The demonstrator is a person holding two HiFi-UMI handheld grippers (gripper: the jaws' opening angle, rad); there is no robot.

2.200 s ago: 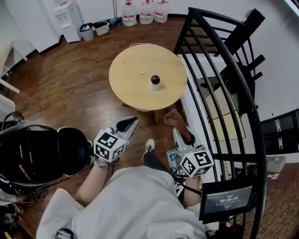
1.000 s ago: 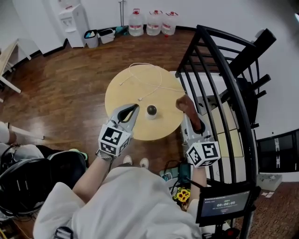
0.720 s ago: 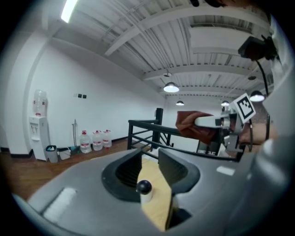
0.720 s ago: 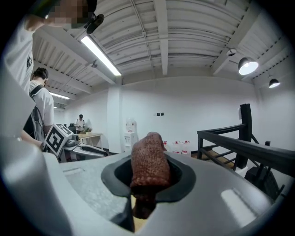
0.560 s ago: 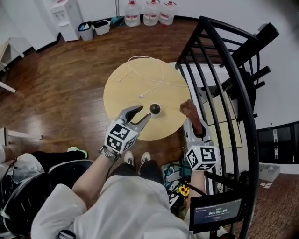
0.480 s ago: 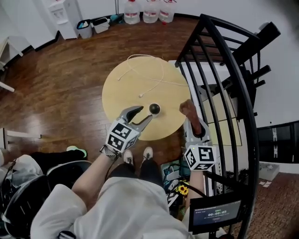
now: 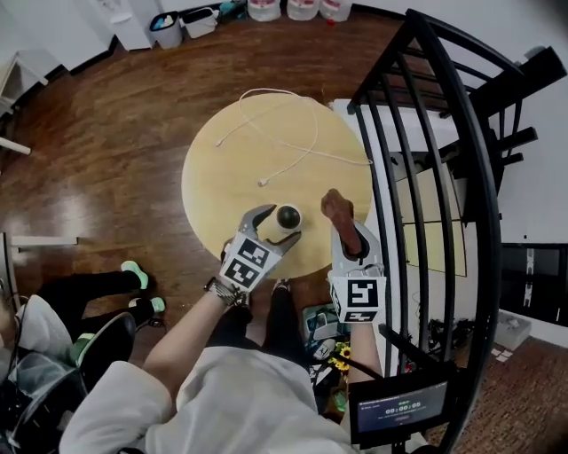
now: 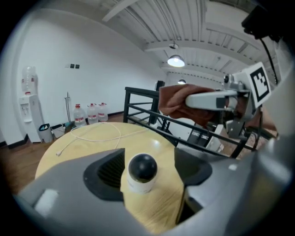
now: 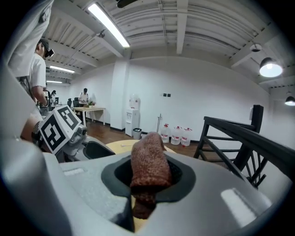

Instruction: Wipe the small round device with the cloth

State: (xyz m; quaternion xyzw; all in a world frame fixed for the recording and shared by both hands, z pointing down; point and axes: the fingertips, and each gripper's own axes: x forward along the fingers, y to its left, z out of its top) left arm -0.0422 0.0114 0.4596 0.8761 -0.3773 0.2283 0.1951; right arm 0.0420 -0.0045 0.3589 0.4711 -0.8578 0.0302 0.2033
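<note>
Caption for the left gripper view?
The left gripper, jaws just opening, brackets the small round device on the table; right gripper holds the cloth beyond.

A white cable (image 7: pixel 307 151) loops over the round counter's (image 7: pixel 213 168) far half. A black railing (image 7: pixel 426 133) rises right of the counter — water bottles (image 7: pixel 302 9) stand beyond it.

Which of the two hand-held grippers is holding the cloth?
The right hand-held gripper: its jaws are clamped on the brown cloth. The left hand-held gripper has just been opening its jaws, which stand apart around the small round device.
</note>
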